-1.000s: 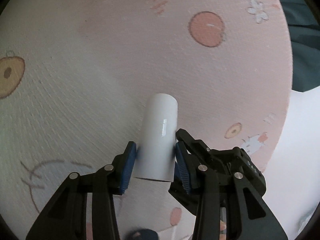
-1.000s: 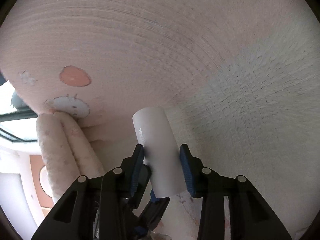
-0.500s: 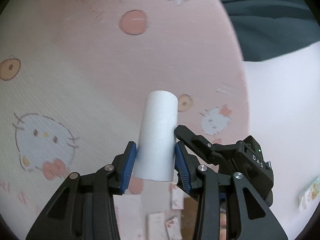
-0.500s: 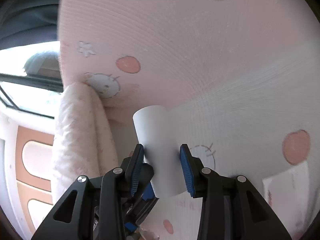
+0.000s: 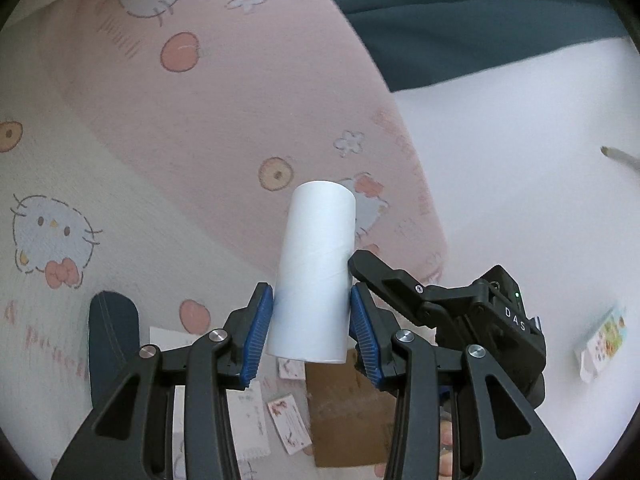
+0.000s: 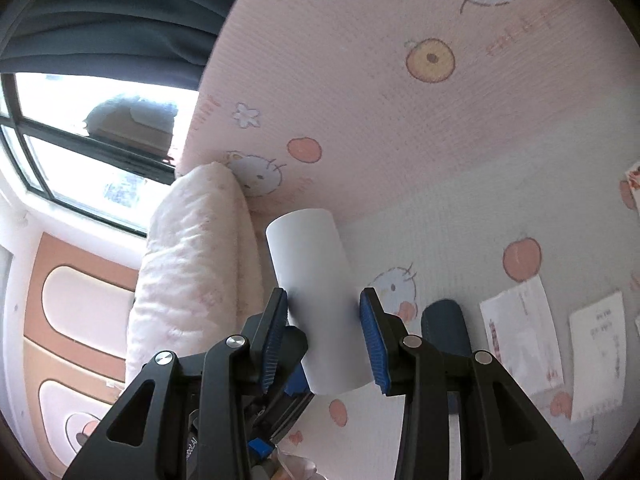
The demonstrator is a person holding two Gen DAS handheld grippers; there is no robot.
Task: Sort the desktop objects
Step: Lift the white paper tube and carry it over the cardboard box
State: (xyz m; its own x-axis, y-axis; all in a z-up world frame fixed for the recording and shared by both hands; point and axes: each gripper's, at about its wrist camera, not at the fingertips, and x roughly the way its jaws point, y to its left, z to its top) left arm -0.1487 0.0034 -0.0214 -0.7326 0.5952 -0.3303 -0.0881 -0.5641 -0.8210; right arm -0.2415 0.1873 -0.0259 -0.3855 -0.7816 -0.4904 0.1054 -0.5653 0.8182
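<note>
While both pairs of jaws clamp the smooth white plastic cylinder [image 5: 316, 276], left gripper [image 5: 311, 328] and right gripper [image 6: 323, 336] hold it aloft above the pink cartoon-print bedsheet [image 5: 240, 92], long axis pointing away.

roll [image 5: 316, 276]: matt white paper | cloth [image 5: 224, 128]: ribbed pink fabric | tongs pads [image 5: 256, 336]: blue ribbed rubber

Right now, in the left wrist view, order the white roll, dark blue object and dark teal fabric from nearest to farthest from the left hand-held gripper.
1. white roll, clamped in the left hand-held gripper
2. dark blue object, low left on the sheet
3. dark teal fabric, top right, beyond the sheet
</note>
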